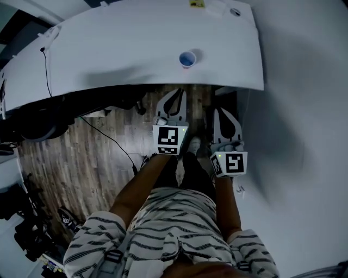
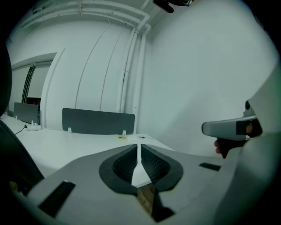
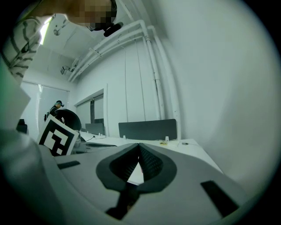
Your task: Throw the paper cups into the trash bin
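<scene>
A single paper cup [image 1: 187, 59] with a blue inside stands upright on the white table [image 1: 125, 49], near its front edge. Both grippers hang over the wooden floor, short of the table and pointing toward it. My left gripper [image 1: 175, 93] is shut with nothing between its jaws, its tip just below and left of the cup. My right gripper [image 1: 223, 111] is shut and empty too, lower and to the right. The cup shows in neither gripper view. In the left gripper view the jaws [image 2: 138, 148] meet, and so do those in the right gripper view [image 3: 139, 146]. No trash bin is in view.
A black cable [image 1: 46, 68] runs over the table's left part. Small items [image 1: 216, 8] lie at its far edge. A dark partition screen [image 2: 99, 121] stands at the table's back. Dark equipment [image 1: 30, 122] and cables sit on the floor at left. A plain wall [image 1: 304, 81] is at right.
</scene>
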A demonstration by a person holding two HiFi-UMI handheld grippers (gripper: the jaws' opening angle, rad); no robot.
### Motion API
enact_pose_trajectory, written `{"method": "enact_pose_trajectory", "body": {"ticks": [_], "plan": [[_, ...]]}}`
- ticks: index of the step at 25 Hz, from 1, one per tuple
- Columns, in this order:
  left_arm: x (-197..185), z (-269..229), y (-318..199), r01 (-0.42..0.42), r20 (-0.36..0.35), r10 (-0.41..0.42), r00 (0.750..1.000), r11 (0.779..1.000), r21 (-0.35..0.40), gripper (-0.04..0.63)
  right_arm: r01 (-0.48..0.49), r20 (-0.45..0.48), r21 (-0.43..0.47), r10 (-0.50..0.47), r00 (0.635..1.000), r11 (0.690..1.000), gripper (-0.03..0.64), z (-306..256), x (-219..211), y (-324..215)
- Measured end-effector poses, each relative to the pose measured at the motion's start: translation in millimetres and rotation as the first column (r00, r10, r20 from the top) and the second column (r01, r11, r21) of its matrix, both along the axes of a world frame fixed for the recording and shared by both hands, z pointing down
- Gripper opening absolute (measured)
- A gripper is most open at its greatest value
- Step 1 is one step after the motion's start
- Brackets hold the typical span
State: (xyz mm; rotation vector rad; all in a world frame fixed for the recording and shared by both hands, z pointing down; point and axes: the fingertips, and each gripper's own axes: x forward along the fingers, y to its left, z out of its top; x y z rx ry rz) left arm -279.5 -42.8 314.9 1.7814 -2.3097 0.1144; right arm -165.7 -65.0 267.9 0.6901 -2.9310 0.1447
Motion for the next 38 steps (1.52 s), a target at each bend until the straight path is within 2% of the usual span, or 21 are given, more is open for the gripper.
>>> {"method": "enact_pose_trajectory", "body": {"ticks": [7,13,19,23,27,32,38], "plan": [[-9,32,-20,0.034,-0.026,-0.034,0.999,0.999,-0.022,0.028,-0.006,-0.009,-0.018,0.006,1.000,1.000,0.009,20,5,-16],[-18,53,-33,0.040,-0.045,-0.041,0.998,0.999,-0.035,0.120,-0.007,-0.010,-0.026,0.007,1.000,1.000,0.009,29,3,-16],[-26,82,-47,0.059,-0.026,-0.061,0.998,0.996,-0.070,0.189,-0.006,-0.019,-0.031,0.006,1.000,0.999,0.009,42,4,-10],[-32,94,-60,0.078,-0.008,-0.079,0.997,0.994,-0.082,0.206,-0.006,-0.013,-0.043,0.005,1.000,0.999,0.009,49,7,-7],[-43,109,-70,0.099,-0.026,-0.102,0.994,0.990,-0.097,0.239,0.008,-0.018,-0.048,-0.009,1.000,0.999,0.009,56,9,0],[-55,126,-80,0.116,-0.014,-0.119,0.993,0.985,-0.124,0.275,0.014,-0.027,-0.062,-0.016,1.000,0.998,0.009,69,9,2],[-55,140,-97,0.127,-0.010,-0.129,0.992,0.983,-0.135,0.304,-0.005,-0.017,-0.067,0.004,1.000,0.998,0.009,78,24,-7]]}}
